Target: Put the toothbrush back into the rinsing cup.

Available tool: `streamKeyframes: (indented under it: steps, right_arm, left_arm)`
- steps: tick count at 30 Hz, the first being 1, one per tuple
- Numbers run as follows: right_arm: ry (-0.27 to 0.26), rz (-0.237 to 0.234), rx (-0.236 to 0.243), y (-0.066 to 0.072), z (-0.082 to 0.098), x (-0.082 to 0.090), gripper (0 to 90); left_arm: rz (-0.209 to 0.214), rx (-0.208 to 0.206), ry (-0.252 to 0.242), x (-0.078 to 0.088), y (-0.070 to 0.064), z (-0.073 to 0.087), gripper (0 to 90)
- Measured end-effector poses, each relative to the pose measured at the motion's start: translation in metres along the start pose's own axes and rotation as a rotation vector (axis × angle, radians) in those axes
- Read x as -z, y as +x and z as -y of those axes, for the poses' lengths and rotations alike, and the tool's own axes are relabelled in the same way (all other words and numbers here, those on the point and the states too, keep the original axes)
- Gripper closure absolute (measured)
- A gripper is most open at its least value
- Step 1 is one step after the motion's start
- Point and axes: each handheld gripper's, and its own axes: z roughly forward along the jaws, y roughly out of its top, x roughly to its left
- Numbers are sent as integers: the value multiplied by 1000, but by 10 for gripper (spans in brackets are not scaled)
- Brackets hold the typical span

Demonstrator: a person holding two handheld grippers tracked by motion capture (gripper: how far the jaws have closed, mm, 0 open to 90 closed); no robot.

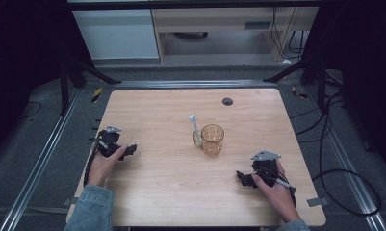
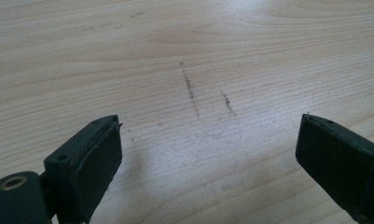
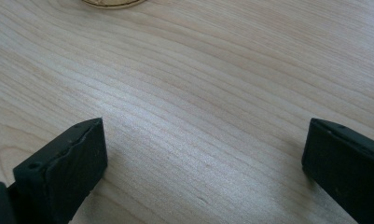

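An amber glass cup (image 1: 212,139) stands upright near the middle of the wooden table (image 1: 171,192). A white toothbrush (image 1: 195,129) leans against the cup's left side, head up. My left gripper (image 1: 129,152) rests low over the table's left side, open, with bare wood between its jaws (image 2: 208,140). My right gripper (image 1: 242,178) sits at the front right, open, nothing between its jaws (image 3: 205,154). The cup's base (image 3: 112,3) shows at the top edge of the right gripper view.
A dark round cable port (image 1: 227,101) is set into the table near its far edge. Faint dark scratches (image 2: 190,91) mark the wood ahead of the left gripper. Cables (image 1: 335,168) lie on the floor to the right of the table.
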Motion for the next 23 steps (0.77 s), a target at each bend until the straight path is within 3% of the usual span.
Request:
streamKeyframes:
  steps: [5,11,16,23]
  right_arm:
    - [0,0,-1,0,0,0,3]
    - [0,0,0,0,0,0,3]
    - [0,0,0,0,0,0,3]
    - [0,0,0,0,0,0,3]
  left_arm:
    - [-10,2,14,-11,1,5,65]
    - [-10,6,-25,-17,0,7,66]
    - [-27,-37,-62,-23,-1,10,32]
    - [-53,-5,-52,-22,-2,11,0]
